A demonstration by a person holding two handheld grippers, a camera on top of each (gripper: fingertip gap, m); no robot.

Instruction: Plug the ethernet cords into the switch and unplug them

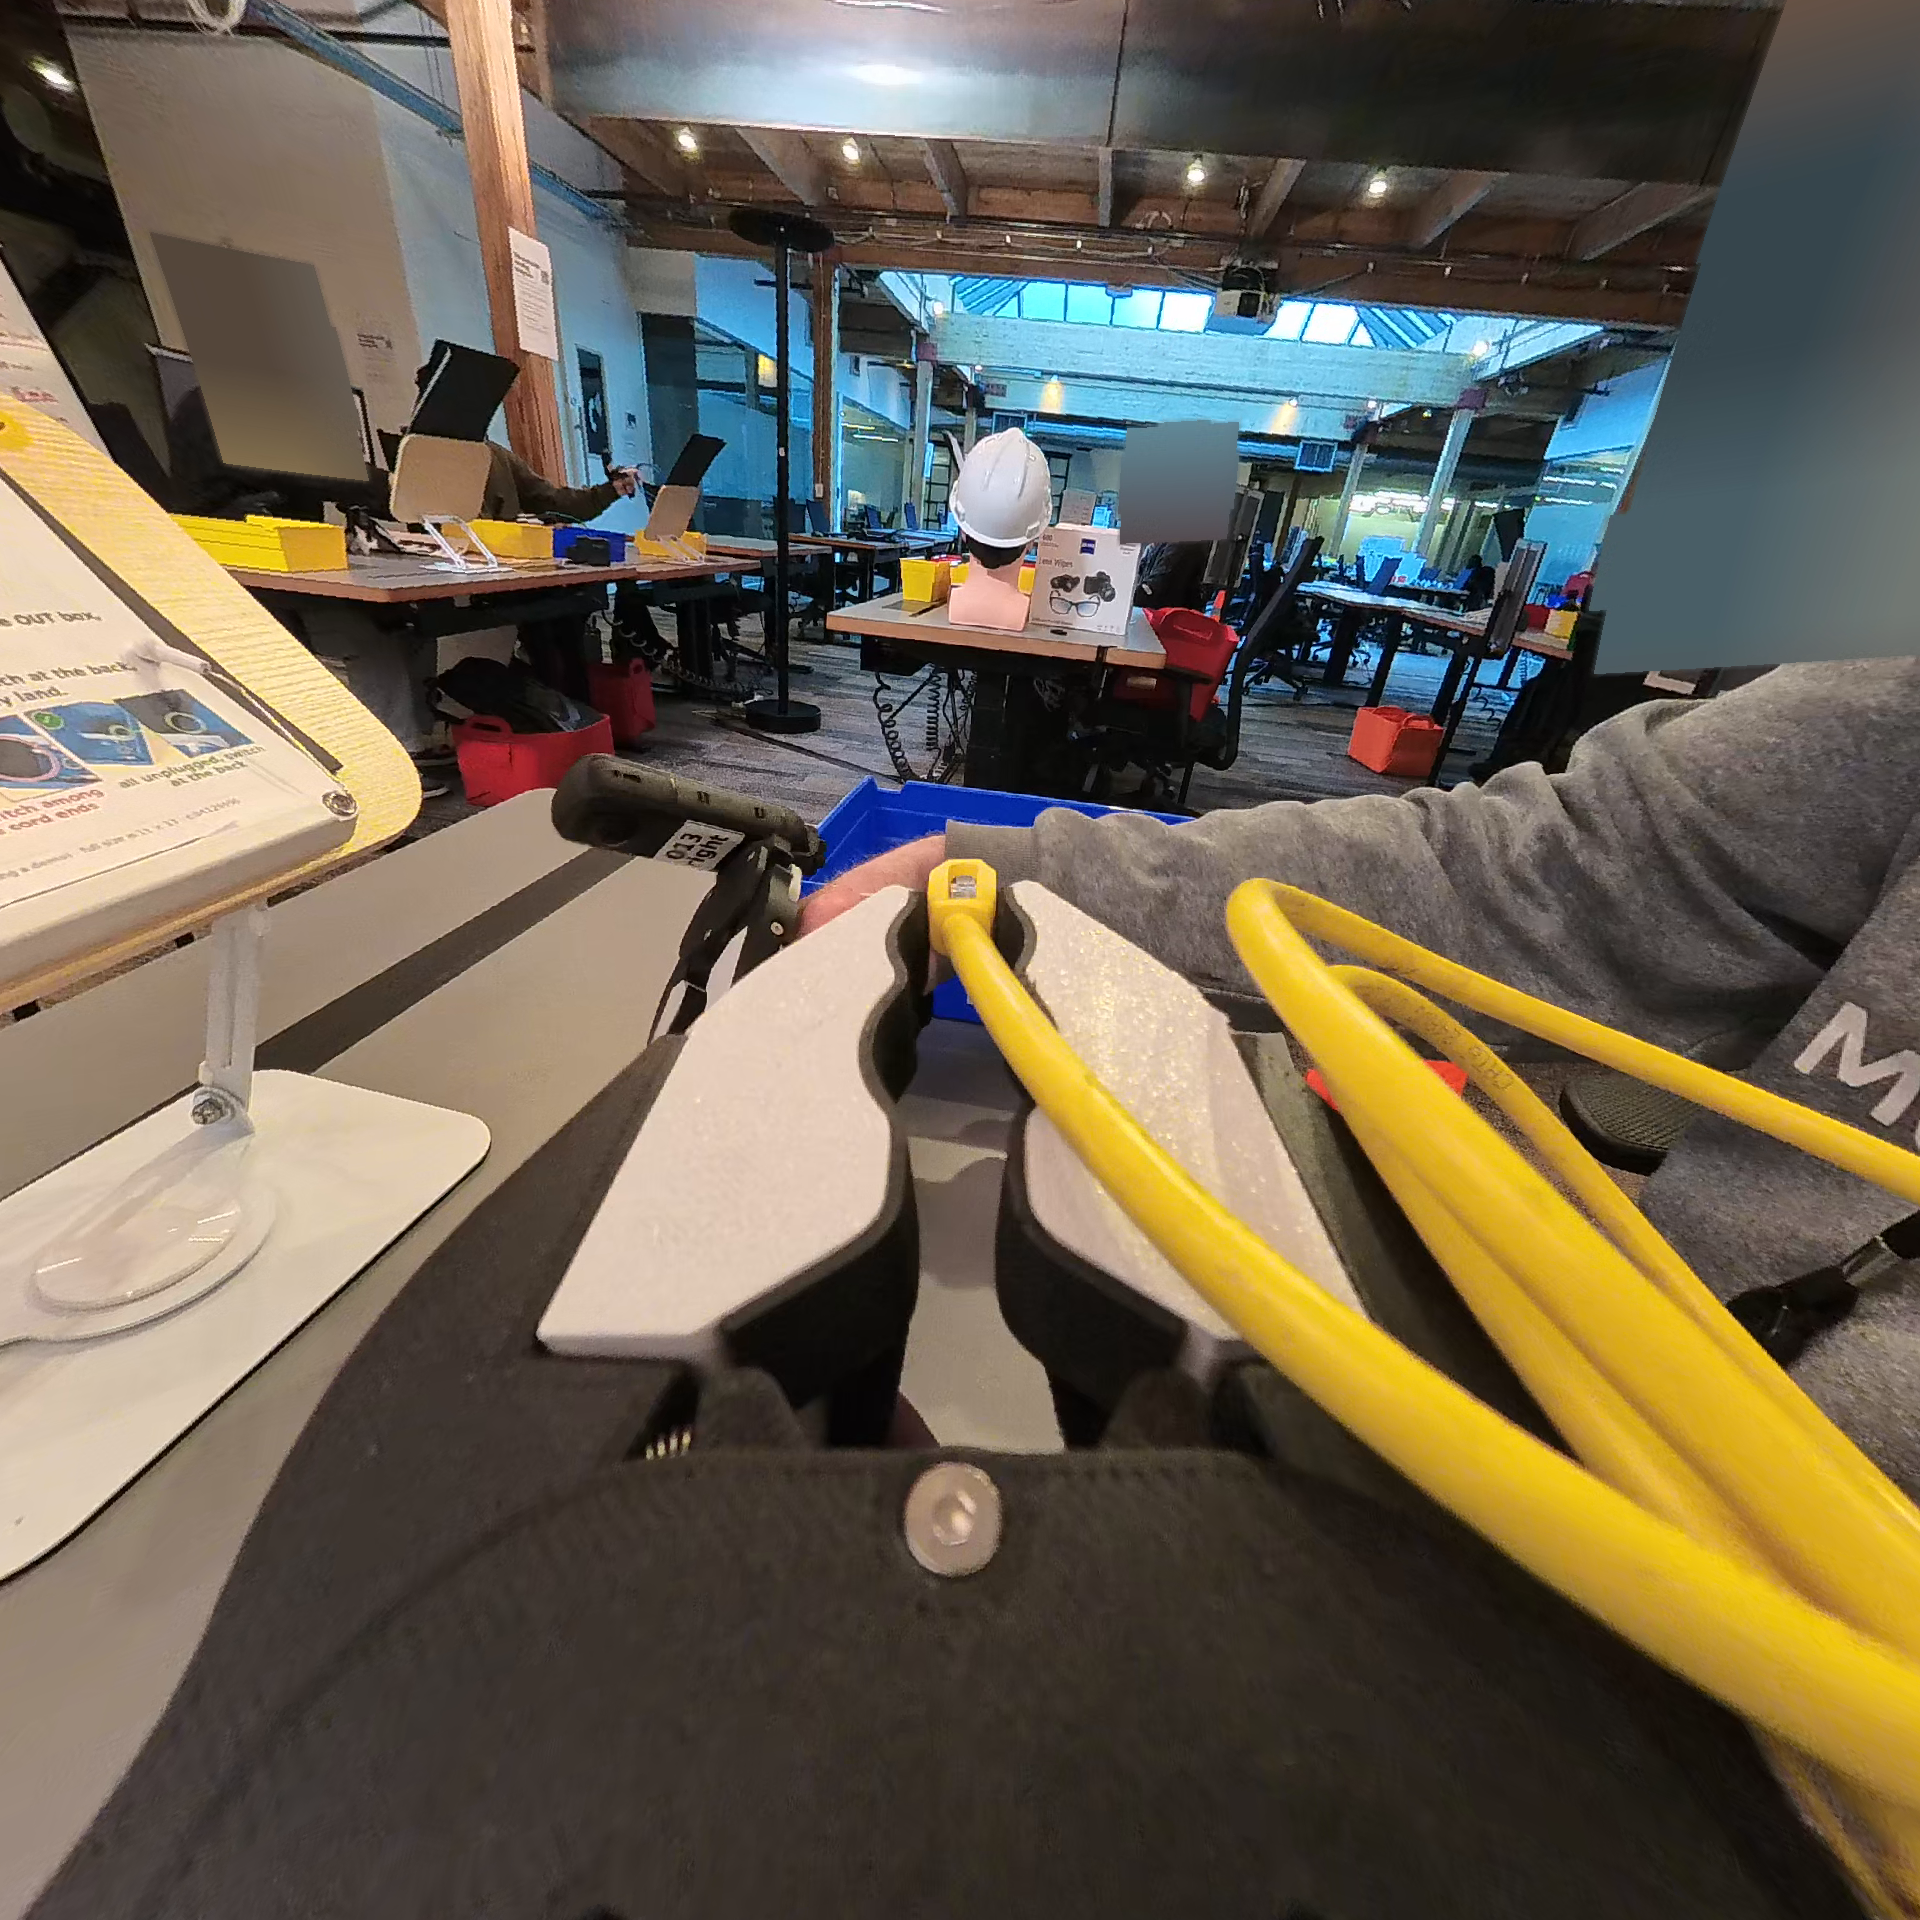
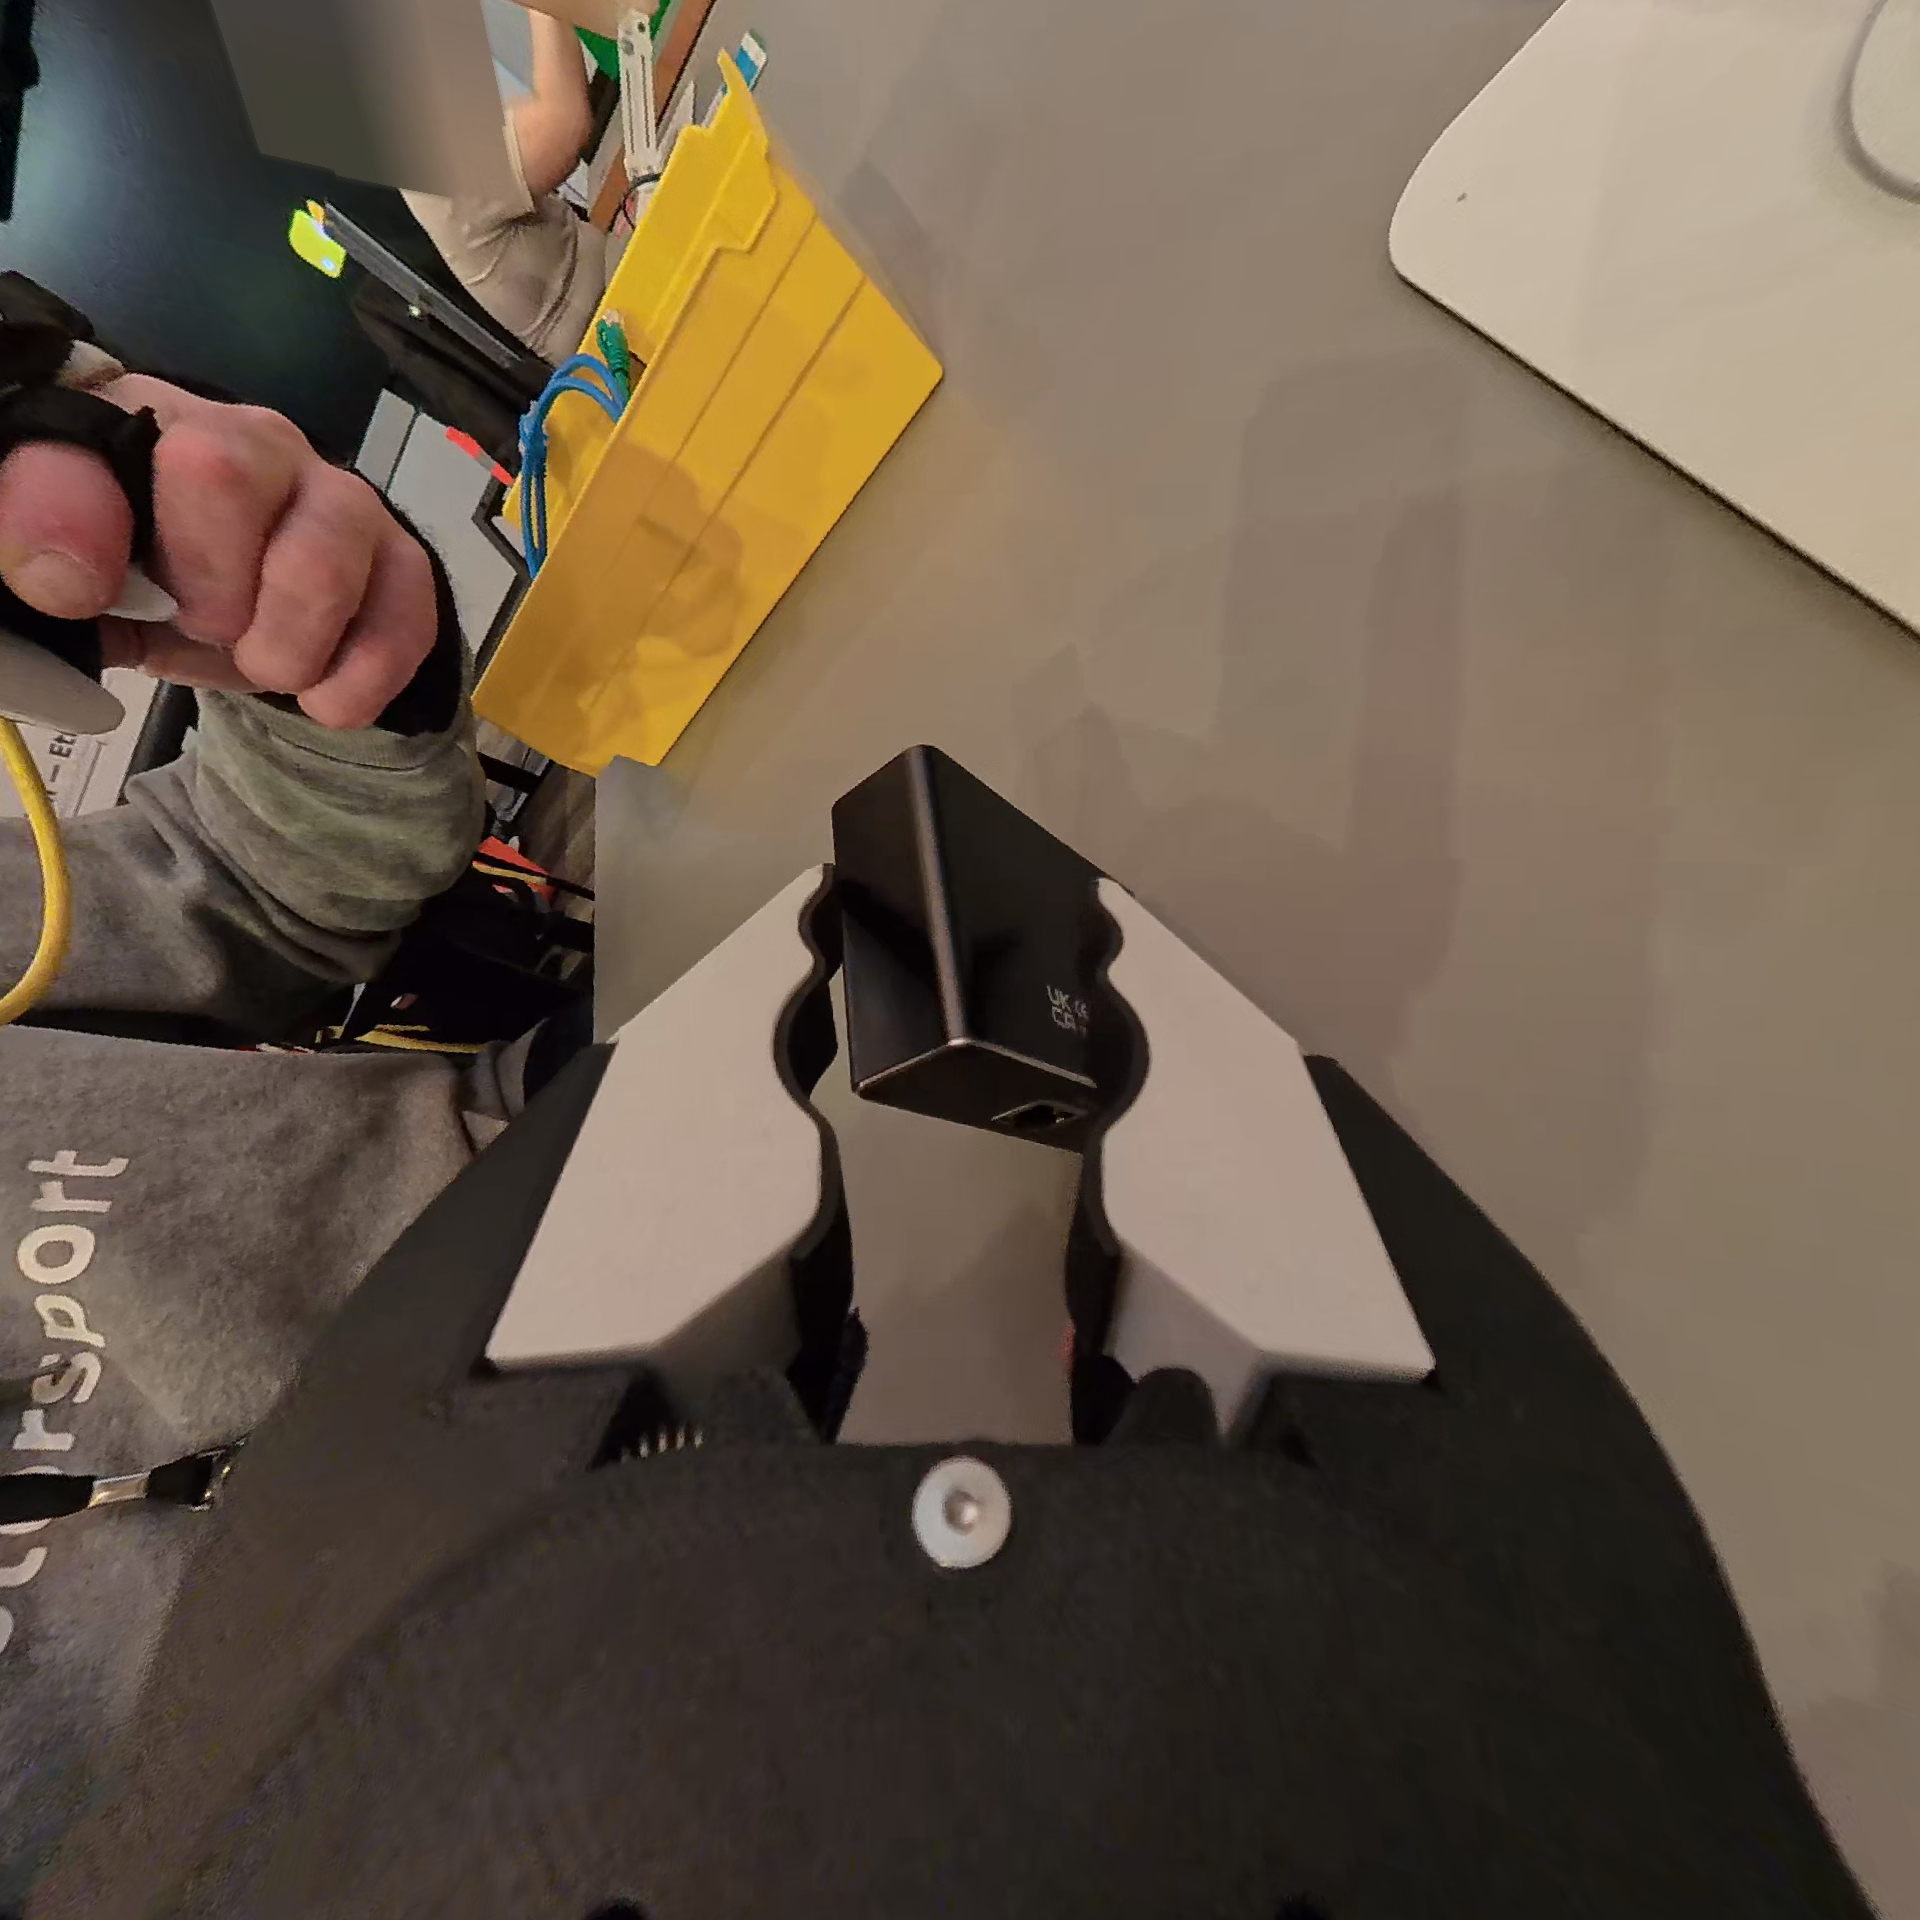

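My left gripper [image 1: 961, 914] is shut on the plug end of a yellow ethernet cord [image 1: 1299, 1278], held above the grey table; the plug sticks out past the fingertips and the cord loops back to the right over a grey sleeve. My right gripper [image 2: 961, 935] is shut on a small black switch [image 2: 956, 956], held tilted above the table, with one port showing on its near face. The right gripper's back end [image 1: 675, 810] shows in the left wrist view, just left of the plug. The hand holding the left gripper [image 2: 239, 561] shows at the right wrist view's left.
A yellow bin [image 2: 727, 436] with blue and green cords [image 2: 561, 436] lies at the table edge. A blue bin [image 1: 904, 821] sits beyond the plug. A white stand [image 1: 208, 1195] carries an instruction sheet [image 1: 135, 644] on the left. Other desks and people are far behind. About 25 cm separates my left fingertips from my right.
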